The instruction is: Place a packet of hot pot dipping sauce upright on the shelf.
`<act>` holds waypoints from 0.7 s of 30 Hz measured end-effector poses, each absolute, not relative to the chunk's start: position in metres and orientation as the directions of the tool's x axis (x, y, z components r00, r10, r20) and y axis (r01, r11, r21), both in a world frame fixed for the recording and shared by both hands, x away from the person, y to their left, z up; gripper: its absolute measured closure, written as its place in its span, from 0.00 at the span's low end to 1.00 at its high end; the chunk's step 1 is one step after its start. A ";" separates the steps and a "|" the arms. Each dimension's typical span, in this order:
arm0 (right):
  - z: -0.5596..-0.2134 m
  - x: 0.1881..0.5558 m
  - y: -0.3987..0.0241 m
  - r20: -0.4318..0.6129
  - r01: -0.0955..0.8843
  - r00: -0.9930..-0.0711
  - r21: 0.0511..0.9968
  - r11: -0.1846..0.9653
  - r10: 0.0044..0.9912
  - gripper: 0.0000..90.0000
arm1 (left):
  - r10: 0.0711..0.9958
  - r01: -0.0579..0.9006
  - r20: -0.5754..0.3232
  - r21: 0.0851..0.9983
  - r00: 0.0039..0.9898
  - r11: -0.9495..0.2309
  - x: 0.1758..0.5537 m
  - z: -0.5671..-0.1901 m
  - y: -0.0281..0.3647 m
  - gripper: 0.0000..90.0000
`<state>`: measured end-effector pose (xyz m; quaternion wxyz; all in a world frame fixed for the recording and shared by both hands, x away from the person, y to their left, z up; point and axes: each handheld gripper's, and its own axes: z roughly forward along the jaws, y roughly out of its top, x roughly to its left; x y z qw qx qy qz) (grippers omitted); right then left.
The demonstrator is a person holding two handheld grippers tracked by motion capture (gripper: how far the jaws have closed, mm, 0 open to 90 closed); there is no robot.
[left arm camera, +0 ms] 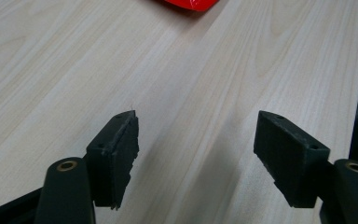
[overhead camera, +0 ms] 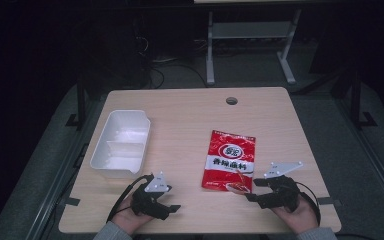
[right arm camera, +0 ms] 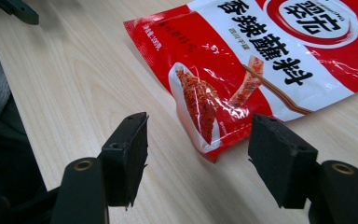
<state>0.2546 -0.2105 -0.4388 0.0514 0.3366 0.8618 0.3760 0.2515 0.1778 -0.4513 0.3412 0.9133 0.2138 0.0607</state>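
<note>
A red seasoning packet (overhead camera: 230, 160) with white print lies flat on the wooden table (overhead camera: 190, 115), right of centre. My right gripper (overhead camera: 255, 190) rests at the packet's near right corner. It is open, and in the right gripper view (right arm camera: 199, 120) the packet's corner (right arm camera: 205, 116) lies just ahead of the spread jaws, untouched. My left gripper (overhead camera: 170, 198) sits near the front edge, left of the packet. It is open over bare wood in the left gripper view (left arm camera: 196, 119). There the packet's edge (left arm camera: 191, 3) shows at the top.
A white two-compartment container (overhead camera: 125, 135) stands empty at the left, beyond my left gripper. A round cable hole (overhead camera: 231, 100) is at the table's far edge. A white desk frame (overhead camera: 250, 40) stands on the dark floor behind.
</note>
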 end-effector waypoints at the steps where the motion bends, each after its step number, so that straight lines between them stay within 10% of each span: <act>1: -0.439 0.255 -0.210 0.163 0.540 -0.770 0.682 0.493 0.617 0.41 | 0.432 0.351 -0.037 0.649 0.901 -0.675 0.252 -0.452 0.177 0.35; 21: -0.431 0.269 -0.219 0.187 0.566 -0.743 0.689 0.453 0.643 0.39 | 0.406 0.321 -0.029 0.663 0.913 -0.676 0.266 -0.438 0.152 0.68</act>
